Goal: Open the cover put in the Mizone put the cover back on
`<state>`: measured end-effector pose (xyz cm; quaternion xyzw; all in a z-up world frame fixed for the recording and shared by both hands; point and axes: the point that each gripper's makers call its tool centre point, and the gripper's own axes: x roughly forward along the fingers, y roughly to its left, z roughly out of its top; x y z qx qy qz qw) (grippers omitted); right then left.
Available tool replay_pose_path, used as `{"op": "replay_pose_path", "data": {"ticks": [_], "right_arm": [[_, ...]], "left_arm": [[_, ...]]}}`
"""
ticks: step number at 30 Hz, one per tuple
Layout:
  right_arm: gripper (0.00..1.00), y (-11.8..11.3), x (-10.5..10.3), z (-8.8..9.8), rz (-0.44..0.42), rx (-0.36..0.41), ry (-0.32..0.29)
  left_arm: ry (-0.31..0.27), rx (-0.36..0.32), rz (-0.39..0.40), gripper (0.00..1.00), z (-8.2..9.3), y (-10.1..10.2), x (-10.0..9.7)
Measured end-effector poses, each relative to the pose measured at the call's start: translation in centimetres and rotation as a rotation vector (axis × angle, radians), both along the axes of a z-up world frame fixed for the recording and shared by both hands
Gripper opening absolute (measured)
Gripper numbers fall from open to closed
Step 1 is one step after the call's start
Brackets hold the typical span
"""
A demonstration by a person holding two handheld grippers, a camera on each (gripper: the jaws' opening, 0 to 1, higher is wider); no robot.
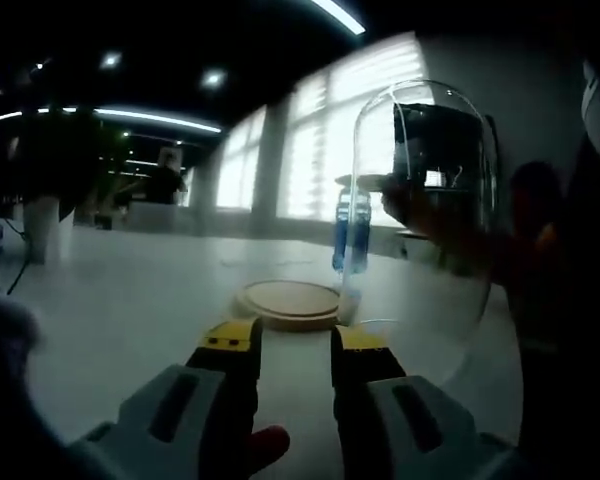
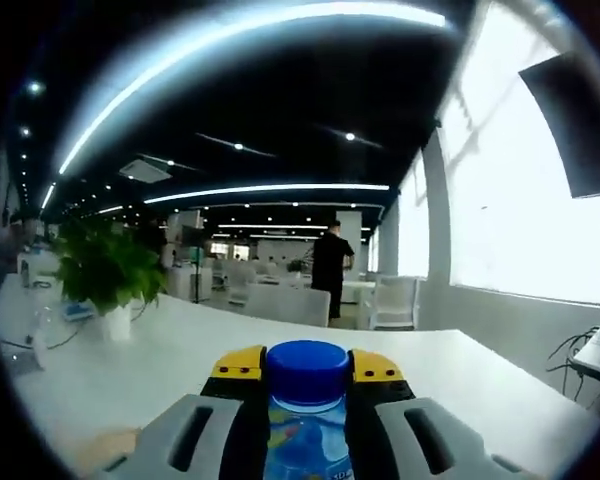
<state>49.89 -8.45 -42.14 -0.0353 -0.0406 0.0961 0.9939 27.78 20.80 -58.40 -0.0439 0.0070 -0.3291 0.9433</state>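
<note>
Left gripper (image 1: 295,348), bottom centre, jaws parted with nothing between. Right gripper (image 2: 308,366), bottom centre, clamps a bottle (image 2: 308,420).

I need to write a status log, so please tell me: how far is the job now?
Done: the glass cover is off the wooden base, which lies bare. In hand: the right hand-held gripper grips the Mizone bottle below its blue cap. Left: stand the bottle on the base, then put the cover back on.

Dim, backlit by glaring windows (image 1: 365,130); fisheye edges bend, foreground blurred.
</note>
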Motion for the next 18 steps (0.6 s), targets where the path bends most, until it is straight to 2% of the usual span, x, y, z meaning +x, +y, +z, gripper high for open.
{"op": "replay_pose_path", "data": {"ticks": [9, 18], "right_arm": [[0.21, 4.4, -1.9, 1.6, 0.111, -0.024, -0.021], [0.21, 8.6, -2.8, 1.9, 0.228, -0.024, -0.007]], "left_arm": [[-0.002, 0.000, -0.005, 0.21, 0.0, -0.1, -0.1], [-0.003, 0.000, -0.005, 0.21, 0.0, 0.0, -0.1]]}}
